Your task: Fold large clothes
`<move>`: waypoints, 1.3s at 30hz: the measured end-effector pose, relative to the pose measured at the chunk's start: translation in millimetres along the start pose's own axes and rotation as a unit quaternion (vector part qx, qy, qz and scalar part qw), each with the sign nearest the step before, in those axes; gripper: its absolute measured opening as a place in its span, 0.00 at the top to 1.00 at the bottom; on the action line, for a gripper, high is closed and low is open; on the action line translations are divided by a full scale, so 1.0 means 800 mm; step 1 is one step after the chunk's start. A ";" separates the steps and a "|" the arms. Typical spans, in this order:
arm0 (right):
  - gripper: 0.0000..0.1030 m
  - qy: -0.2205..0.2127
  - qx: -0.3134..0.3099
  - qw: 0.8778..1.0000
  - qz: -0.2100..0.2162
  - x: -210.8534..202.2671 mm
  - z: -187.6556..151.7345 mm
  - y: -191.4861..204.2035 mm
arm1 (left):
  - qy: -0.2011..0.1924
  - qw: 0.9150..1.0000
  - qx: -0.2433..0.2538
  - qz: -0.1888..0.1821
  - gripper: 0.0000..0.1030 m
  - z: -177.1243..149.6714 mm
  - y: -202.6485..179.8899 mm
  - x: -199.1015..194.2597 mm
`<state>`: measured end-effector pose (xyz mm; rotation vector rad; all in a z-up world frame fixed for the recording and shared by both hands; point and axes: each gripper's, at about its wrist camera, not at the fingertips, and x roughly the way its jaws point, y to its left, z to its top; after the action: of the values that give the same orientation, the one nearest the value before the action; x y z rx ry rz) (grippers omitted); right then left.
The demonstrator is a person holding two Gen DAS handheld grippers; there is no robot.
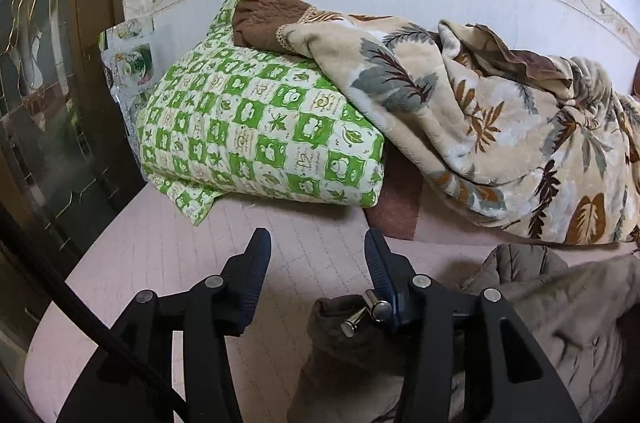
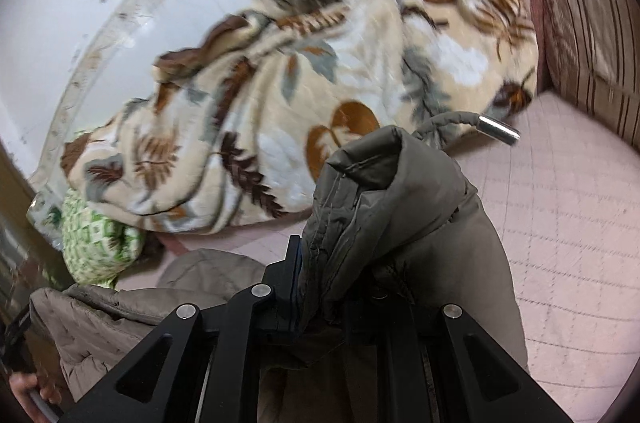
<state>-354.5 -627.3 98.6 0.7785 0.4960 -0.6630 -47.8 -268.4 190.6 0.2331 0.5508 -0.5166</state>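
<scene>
The padded jacket [image 2: 400, 207] is spread on the pink bed [image 2: 560, 223] beside a leaf-print blanket [image 2: 280, 83]; it is clenched by the right gripper [image 2: 332, 263]; the left gripper [image 1: 316, 251] is held released above the bed.

Left gripper [image 1: 318, 249]: matte black linkage arms with triangular cut-outs, joined by round silver pivot pins. The jaws carry dark blue ribbed pads. A black cable [image 1: 92, 327] crosses the lower left of the frame.

Right gripper [image 2: 332, 263]: same black construction, same silver pins and triangular cut-outs; a blue pad edge shows on one jaw. Bare skin of a hand [image 2: 34, 389] shows at the lower left edge, fingers only.
</scene>
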 end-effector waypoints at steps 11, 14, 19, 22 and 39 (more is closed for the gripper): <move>0.79 0.051 0.051 0.997 -0.005 0.037 0.009 -0.028 | -0.007 0.999 -0.028 -0.024 0.46 0.031 0.021 -0.016; 0.63 0.052 0.072 0.995 0.034 0.020 0.018 -0.030 | 0.000 0.997 -0.002 -0.072 0.46 0.020 -0.003 -0.036; 0.43 -0.005 0.035 0.999 0.034 -0.042 0.041 -0.024 | 0.023 0.989 0.043 -0.142 0.46 -0.010 -0.059 -0.057; 0.42 -0.016 0.003 0.999 0.033 -0.072 0.041 -0.021 | 0.045 0.983 0.072 -0.165 0.46 -0.033 -0.093 -0.057; 0.42 0.094 -0.175 0.978 -0.063 0.026 -0.064 -0.005 | 0.179 0.966 0.105 -0.151 0.31 -0.123 -0.141 0.079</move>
<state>-351.2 -597.6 52.0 0.4810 0.8160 -0.5992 -104.2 -355.7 65.5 0.4538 0.8929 -0.8393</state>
